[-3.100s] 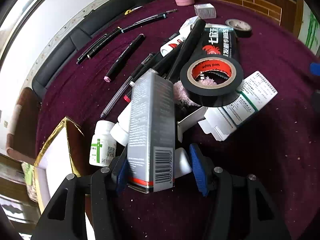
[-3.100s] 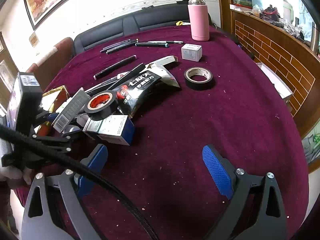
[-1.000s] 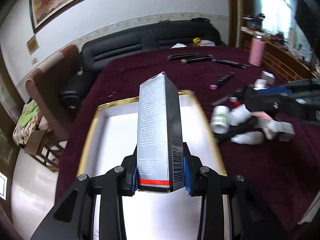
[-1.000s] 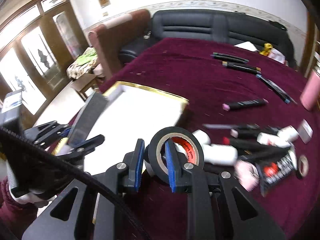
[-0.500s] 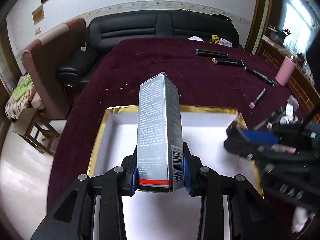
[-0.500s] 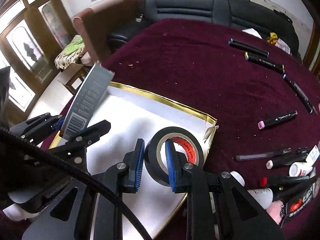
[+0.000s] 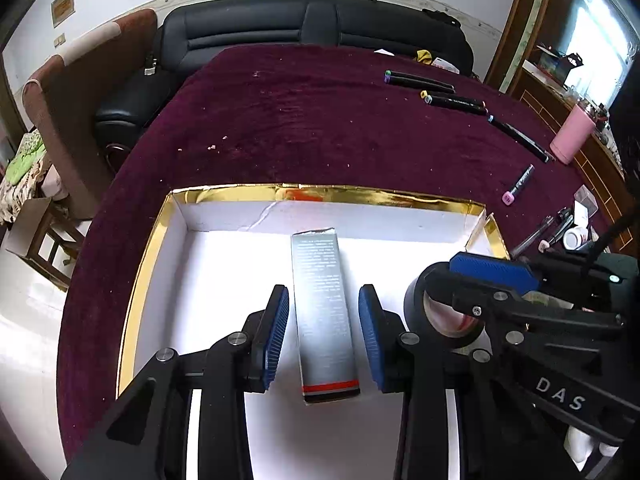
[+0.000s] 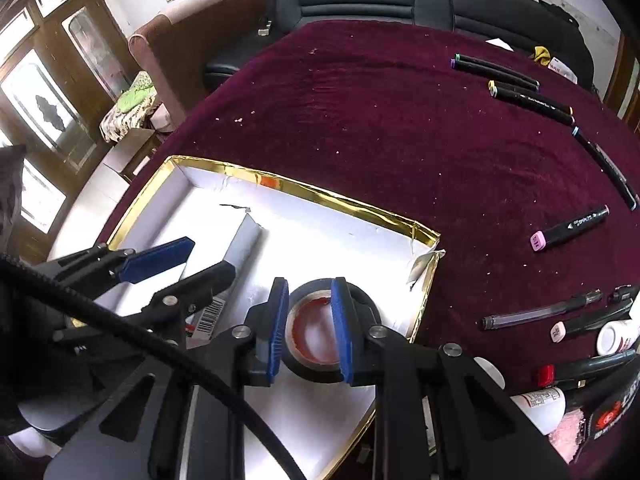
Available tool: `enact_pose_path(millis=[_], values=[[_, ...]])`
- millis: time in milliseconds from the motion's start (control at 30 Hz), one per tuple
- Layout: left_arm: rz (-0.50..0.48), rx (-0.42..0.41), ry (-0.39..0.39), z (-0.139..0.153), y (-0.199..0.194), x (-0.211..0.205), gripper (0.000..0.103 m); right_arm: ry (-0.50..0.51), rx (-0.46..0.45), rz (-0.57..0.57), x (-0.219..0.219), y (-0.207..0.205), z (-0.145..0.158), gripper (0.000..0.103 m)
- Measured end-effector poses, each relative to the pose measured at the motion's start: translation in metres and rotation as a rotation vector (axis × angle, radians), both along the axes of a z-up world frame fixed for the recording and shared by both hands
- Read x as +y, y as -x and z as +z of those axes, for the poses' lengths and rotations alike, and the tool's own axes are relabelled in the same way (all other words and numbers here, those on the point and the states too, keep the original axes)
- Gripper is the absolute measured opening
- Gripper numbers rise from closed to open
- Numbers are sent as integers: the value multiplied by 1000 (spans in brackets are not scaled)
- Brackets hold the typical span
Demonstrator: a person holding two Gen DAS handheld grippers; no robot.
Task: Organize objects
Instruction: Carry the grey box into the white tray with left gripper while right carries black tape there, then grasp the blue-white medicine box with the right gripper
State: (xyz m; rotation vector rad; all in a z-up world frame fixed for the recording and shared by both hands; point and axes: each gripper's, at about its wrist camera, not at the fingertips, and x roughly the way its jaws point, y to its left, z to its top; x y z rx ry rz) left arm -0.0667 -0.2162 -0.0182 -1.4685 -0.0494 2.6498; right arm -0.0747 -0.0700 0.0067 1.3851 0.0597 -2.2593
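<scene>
Silver box (image 7: pixel 323 312) now flat in tray (image 7: pixel 152 264), long axis straight ahead, left claw (image 7: pixel 323 340) spread.

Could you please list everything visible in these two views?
tablecloth: one, maroon, covering the table
box: one, white with gold rim, near edge
carton: one, silver, lying flat in box
tape roll: one, black, in box
markers: six, black, far cloth
flask: one, pink, far right
bottles: at least two, white, right-hand clutter
sofa: one, black, behind table
left claw: open, straddling carton
right claw: over tape roll, grip unclear
</scene>
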Motion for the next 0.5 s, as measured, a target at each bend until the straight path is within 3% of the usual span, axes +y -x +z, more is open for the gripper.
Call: enact_pose_path(millis=[200, 367, 500], values=[[22, 4, 5, 8, -2, -1, 31, 41, 52, 0, 10, -12, 19, 20], [44, 57, 1, 28, -26, -2, 32, 83, 96, -21, 31, -30, 42, 27], [44, 137, 32, 48, -58, 11, 49, 110, 130, -40, 58, -55, 54, 34]])
